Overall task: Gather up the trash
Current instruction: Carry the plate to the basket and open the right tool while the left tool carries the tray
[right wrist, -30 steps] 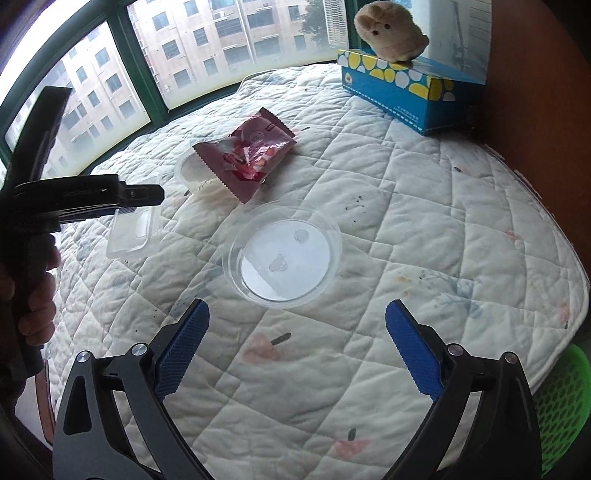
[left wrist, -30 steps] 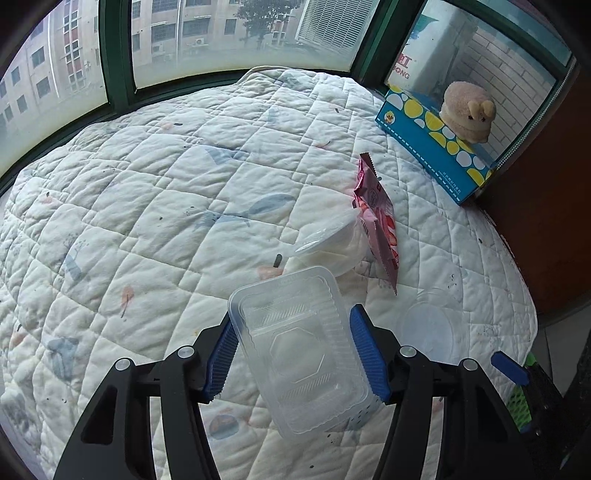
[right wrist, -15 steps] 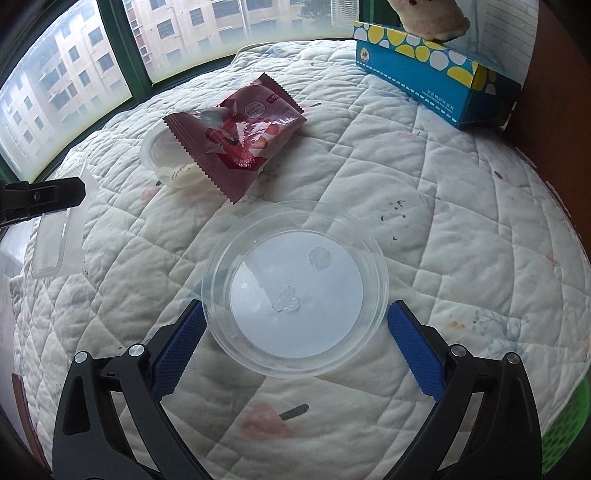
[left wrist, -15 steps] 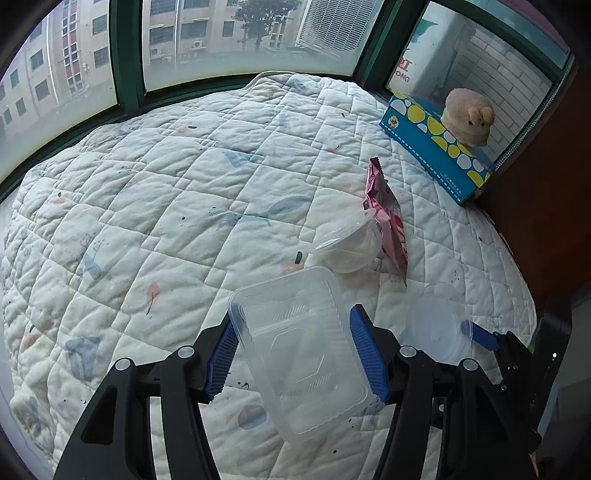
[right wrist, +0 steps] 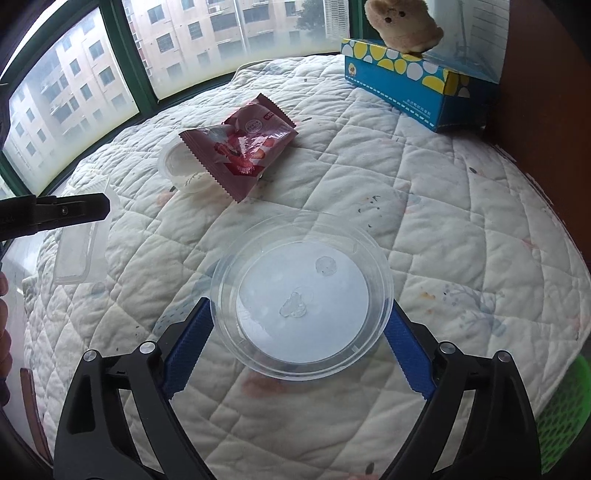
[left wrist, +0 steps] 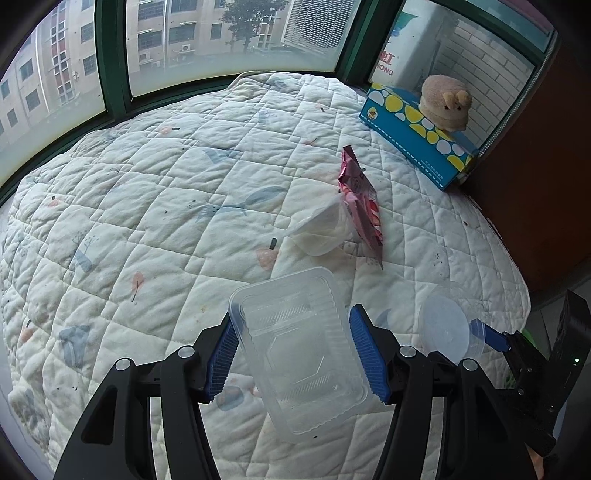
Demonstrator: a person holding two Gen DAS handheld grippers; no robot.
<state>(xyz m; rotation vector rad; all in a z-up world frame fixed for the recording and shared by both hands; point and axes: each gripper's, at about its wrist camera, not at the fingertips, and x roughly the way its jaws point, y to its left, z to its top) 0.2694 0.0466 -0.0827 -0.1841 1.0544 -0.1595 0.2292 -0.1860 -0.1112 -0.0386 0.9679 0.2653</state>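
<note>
My left gripper [left wrist: 293, 354] is shut on a clear rectangular plastic container [left wrist: 299, 350], held above the quilt; the same container [right wrist: 83, 243] shows at the left of the right wrist view. A clear round lid [right wrist: 303, 295] lies on the quilt between the pads of my right gripper [right wrist: 299, 339]. Its jaws are closing and both pads meet the lid's rim. Farther back, a red snack wrapper [right wrist: 240, 147] leans on a small clear cup [right wrist: 181, 170].
A white quilted cover [left wrist: 147, 206] spans the whole surface up to green-framed windows. A blue tissue box [right wrist: 413, 88] with a beige plush toy [right wrist: 402, 22] on it stands at the back right by a brown panel. A green mesh basket [right wrist: 561, 417] sits at the lower right.
My right gripper came forward and down over the round lid, then its jaws narrowed onto the rim. The left gripper kept its hold on the container and hardly moved.
</note>
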